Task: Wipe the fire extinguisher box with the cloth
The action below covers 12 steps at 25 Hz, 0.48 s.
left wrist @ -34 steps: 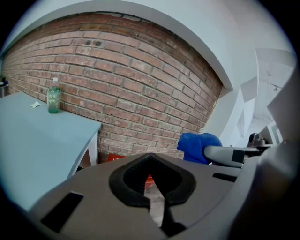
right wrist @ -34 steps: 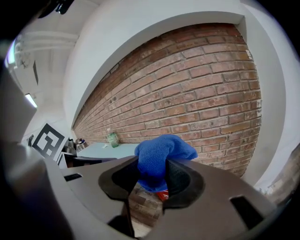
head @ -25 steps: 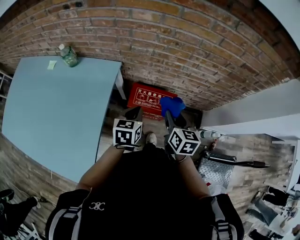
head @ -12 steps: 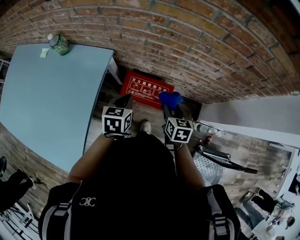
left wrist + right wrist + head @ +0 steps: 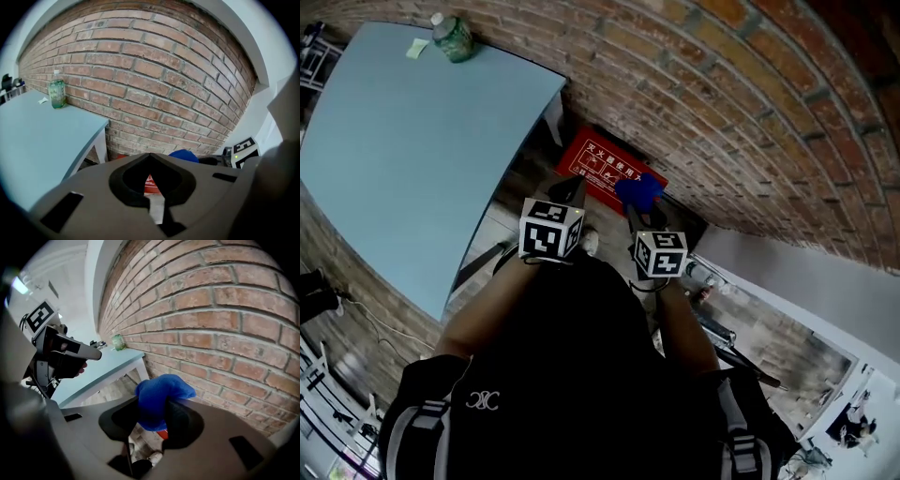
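Left tongs [image 5: 575,190] edged over box [image 5: 598,161], cloth [image 5: 639,190] hiding its right corner

Head view looks steeply down from above; both gripper views face the brick wall [image 5: 154,70], sharing the surface's [image 5: 37,136] wall-side corner.

My rig, itemised: black short-sleeved top [image 5: 581,347], white emblem [image 5: 481,401]; grey-banded black shoulder straps [image 5: 431,436]; left gripper [image 5: 150,157], right gripper [image 5: 153,404], grey shells; white cubes [image 5: 549,239], black square markers.
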Each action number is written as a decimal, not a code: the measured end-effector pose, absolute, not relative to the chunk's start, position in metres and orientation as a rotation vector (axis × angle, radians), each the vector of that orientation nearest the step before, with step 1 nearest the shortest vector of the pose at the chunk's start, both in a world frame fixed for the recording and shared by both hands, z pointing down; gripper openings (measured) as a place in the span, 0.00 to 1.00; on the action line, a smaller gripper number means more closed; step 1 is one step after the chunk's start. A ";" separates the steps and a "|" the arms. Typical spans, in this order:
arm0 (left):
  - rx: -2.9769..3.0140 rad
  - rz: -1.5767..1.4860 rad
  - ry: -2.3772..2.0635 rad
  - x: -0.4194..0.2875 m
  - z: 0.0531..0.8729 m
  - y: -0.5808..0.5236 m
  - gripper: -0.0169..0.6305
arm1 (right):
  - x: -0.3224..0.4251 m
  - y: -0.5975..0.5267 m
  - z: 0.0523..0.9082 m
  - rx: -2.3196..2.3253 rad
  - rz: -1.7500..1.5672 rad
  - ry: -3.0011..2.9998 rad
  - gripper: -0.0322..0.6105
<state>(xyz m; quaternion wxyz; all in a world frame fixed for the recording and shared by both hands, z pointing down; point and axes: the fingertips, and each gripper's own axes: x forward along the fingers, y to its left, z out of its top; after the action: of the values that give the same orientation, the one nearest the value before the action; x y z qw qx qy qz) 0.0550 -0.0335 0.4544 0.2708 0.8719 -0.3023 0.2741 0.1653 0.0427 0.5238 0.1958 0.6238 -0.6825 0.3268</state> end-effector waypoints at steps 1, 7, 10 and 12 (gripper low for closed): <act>2.349 0.753 -0.830 0.046 0.457 -0.034 0.04 | 0.159 0.036 0.527 1.721 0.912 -1.922 0.29; 2.314 0.726 -0.881 -0.006 0.465 -0.064 0.03 | 0.107 -0.016 0.561 1.563 0.924 -1.919 0.29; 2.287 0.715 -0.876 -0.024 0.474 -0.083 0.04 | 0.097 -0.049 0.579 1.582 0.887 -1.861 0.29; 2.277 0.722 -0.861 -0.031 0.481 -0.091 0.03 | 0.097 -0.066 0.594 1.602 0.891 -1.828 0.29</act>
<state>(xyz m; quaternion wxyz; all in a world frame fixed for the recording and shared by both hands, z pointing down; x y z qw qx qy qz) -0.0306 -0.0912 0.4812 0.2966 0.8564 -0.3240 0.2714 0.0972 -0.0665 0.5941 0.2728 0.5953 -0.6793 0.3312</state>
